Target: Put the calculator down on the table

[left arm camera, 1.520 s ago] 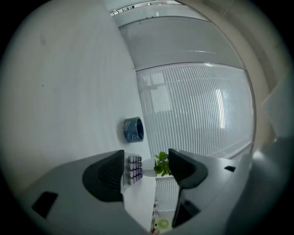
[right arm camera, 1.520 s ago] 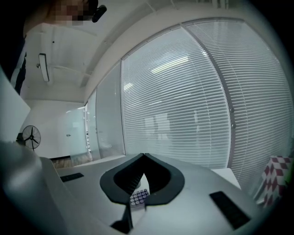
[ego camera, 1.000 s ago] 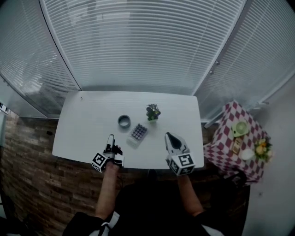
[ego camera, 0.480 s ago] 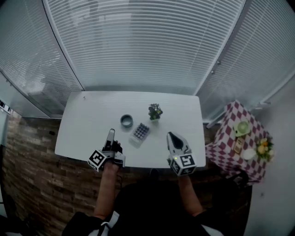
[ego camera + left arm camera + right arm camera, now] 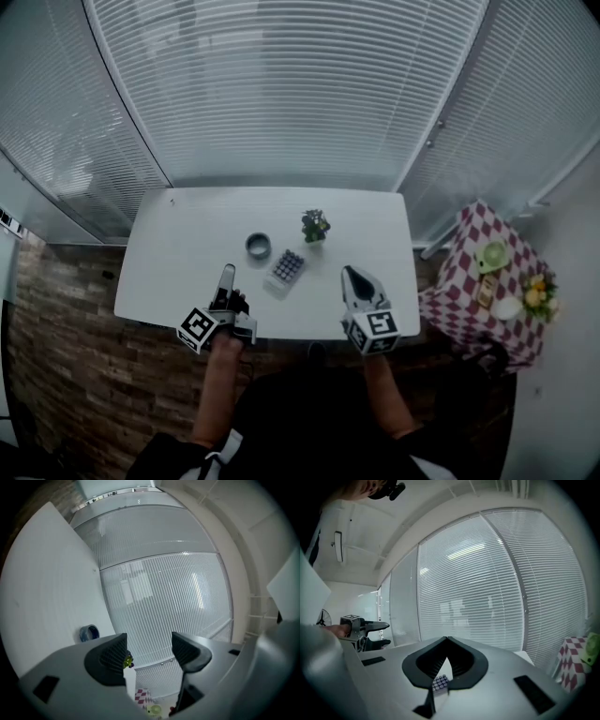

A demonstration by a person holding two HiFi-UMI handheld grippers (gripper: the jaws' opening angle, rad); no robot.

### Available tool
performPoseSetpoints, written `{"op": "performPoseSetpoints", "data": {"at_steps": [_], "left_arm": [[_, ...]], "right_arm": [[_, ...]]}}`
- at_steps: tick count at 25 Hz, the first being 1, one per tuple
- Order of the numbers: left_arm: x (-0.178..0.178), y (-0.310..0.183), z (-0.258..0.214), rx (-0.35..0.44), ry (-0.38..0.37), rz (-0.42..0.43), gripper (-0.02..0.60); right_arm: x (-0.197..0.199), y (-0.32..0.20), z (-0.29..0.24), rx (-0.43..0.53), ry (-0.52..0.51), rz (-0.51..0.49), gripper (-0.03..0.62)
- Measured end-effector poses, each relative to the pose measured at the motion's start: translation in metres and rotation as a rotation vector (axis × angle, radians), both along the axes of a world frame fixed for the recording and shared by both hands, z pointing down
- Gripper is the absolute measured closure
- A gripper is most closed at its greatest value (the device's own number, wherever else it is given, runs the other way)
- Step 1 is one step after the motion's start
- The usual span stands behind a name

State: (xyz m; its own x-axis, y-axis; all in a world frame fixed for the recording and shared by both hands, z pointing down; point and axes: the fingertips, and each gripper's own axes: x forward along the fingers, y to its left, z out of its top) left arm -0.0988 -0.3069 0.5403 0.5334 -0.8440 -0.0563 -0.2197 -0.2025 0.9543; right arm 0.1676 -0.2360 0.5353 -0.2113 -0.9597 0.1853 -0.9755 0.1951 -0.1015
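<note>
The calculator (image 5: 285, 270) was already lying flat on the white table (image 5: 178, 253), keys up, just beside a roll of tape (image 5: 258, 246) and near a little potted plant (image 5: 315, 226). Neither tool had it. The left gripper (image 5: 225, 275) hung by the table's front edge with its jaws apart and nothing between them; the right gripper (image 5: 350, 275) had its jaws pressed together, also empty. My guess is it's a light, stiff plastic slab, a bit slidey on that smooth top, so you'd pinch it across the long edges rather than squashing the keys
</note>
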Motion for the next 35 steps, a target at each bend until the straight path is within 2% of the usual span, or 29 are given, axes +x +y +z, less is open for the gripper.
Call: {"op": "performPoseSetpoints", "data": {"at_steps": [2, 5, 7, 12, 14, 17, 19, 21, 25, 29, 30, 33, 35], "left_arm": [[0.000, 0.000, -0.010, 0.057, -0.092, 0.007, 0.302], [-0.008, 0.003, -0.011, 0.131, -0.355, 0.004, 0.302], [-0.008, 0.007, -0.018, 0.189, -0.490, 0.020, 0.302], [-0.001, 0.014, -0.053, 0.424, -0.789, 0.029, 0.302], [0.005, 0.018, -0.056, 0.471, -0.892, 0.062, 0.302], [0.015, 0.027, -0.062, 0.565, -0.992, 0.094, 0.302], [0.020, 0.034, -0.066, 0.624, -1.040, 0.082, 0.302], [0.019, 0.038, -0.065, 0.640, -1.056, 0.073, 0.302], [0.016, 0.042, -0.065, 0.632, -1.005, 0.082, 0.302], [0.018, 0.044, -0.068, 0.677, -1.127, 0.066, 0.302], [0.017, 0.043, -0.067, 0.666, -1.112, 0.064, 0.302], [0.008, 0.037, -0.061, 0.592, -0.967, 0.045, 0.304], [0.005, 0.035, -0.059, 0.573, -0.945, 0.043, 0.304]], "right_arm": [[0.001, 0.000, 0.000, 0.003, -0.003, 0.008, 0.588], [0.003, 0.002, 0.000, -0.002, 0.011, 0.020, 0.588], [0.004, 0.005, 0.000, 0.004, 0.014, 0.026, 0.588], [-0.005, 0.007, -0.007, 0.018, 0.053, -0.010, 0.588], [-0.009, 0.008, -0.011, 0.037, 0.057, -0.021, 0.588], [-0.010, 0.009, -0.011, 0.045, 0.062, -0.022, 0.588], [-0.010, 0.009, -0.010, 0.040, 0.065, -0.017, 0.588], [-0.011, 0.010, -0.009, 0.044, 0.068, -0.016, 0.588], [-0.015, 0.009, -0.014, 0.062, 0.050, -0.033, 0.588], [-0.012, 0.008, -0.016, 0.060, 0.064, -0.019, 0.588], [-0.012, 0.007, -0.015, 0.056, 0.062, -0.014, 0.588], [-0.012, 0.006, -0.013, 0.041, 0.070, -0.010, 0.588], [-0.011, 0.005, -0.011, 0.040, 0.078, -0.012, 0.588]]}}
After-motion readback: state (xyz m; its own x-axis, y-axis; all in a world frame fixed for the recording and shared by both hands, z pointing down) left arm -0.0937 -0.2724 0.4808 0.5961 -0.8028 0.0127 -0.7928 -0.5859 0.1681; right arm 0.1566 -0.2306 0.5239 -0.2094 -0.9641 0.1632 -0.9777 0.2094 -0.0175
